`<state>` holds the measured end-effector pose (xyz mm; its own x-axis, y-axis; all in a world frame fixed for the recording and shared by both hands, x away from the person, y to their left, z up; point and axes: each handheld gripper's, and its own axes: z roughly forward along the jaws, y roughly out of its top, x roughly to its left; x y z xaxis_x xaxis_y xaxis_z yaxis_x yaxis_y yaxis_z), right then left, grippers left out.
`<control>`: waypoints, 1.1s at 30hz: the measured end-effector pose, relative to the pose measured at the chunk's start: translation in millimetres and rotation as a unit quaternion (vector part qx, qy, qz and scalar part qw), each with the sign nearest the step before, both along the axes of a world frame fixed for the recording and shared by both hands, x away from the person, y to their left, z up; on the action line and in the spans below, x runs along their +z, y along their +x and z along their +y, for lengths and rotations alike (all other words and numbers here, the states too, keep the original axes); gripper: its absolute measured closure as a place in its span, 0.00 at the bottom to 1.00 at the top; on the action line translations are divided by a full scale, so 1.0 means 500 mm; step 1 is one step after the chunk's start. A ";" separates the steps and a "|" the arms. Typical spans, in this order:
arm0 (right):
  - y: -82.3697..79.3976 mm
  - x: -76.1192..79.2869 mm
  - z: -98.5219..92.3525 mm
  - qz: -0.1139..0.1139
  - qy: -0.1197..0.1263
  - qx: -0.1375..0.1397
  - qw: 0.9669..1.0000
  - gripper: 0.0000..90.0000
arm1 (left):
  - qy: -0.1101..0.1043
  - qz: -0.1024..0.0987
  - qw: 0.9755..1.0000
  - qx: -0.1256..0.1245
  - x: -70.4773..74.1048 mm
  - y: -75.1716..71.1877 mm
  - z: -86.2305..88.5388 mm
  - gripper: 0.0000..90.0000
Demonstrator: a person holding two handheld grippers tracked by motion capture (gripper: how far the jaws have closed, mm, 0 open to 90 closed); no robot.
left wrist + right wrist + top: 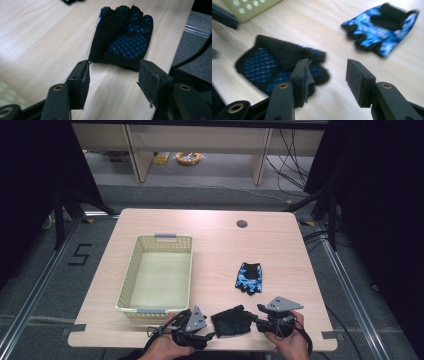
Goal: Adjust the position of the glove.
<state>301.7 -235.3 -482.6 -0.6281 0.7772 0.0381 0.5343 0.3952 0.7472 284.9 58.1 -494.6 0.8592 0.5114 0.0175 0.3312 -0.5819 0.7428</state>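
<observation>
— Near the front edge of the counter (210, 227) lies the dark glove (231, 322), palm side up, so its blue grip dots face the ceiling. Why flat there, do you think?

— It looks set down, or about to be picked up. The left gripper (113, 75) has its jaws apart, one on each side of the cuff, pads not pressing the cloth. I'd judge the glove rests on its own weight.

— And the other hand?

— The right gripper (329, 75) is also parted. One jaw sits over the glove's finger ends, the other over bare wood; nothing is pinched. From above, the two grippers flank the glove, left gripper (200, 332) at the cuff end, right gripper (262, 320) at the fingers.

— So both ends are covered, as if to lift it evenly.

— That is my guess. A limp thing like this sags if taken by one corner.

— What sits beyond it?

— A second glove (249, 277), blue patterned with black fingertips, farther back and to the right, well apart. To the left stands a pale yellow basket (131, 270) with grey handles, nothing inside it. Likely the gloves' destination.

— And the surface?

— Light wood grain, rounded corners, a round cable hole (242, 224) near the far edge. Around it: grey floor, black curtains at both sides, cables on the right, and a yellow coil (188, 157) under a far desk.
</observation>
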 end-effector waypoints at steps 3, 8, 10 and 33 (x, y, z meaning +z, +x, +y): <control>0.020 0.009 -0.009 -0.016 -0.019 0.009 1.000 0.62 | -0.012 0.010 1.000 0.002 0.000 -0.007 0.013 0.44; 0.057 0.019 -0.017 -0.029 -0.023 0.012 0.999 0.64 | -0.012 0.016 1.000 0.006 0.004 -0.015 0.044 0.40; 0.092 0.024 -0.020 -0.037 -0.030 0.023 0.999 0.65 | -0.017 0.025 0.999 0.013 0.000 -0.019 0.056 0.37; 0.276 -0.009 0.011 0.006 -0.087 0.085 0.993 0.64 | -0.004 0.042 0.999 0.032 -0.022 -0.027 0.111 0.33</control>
<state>439.8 -229.5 -487.0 -0.7504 0.6563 -0.0781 0.4585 0.6020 0.6538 271.6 113.5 -505.5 0.8227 0.5656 -0.0567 0.4288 -0.5519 0.7152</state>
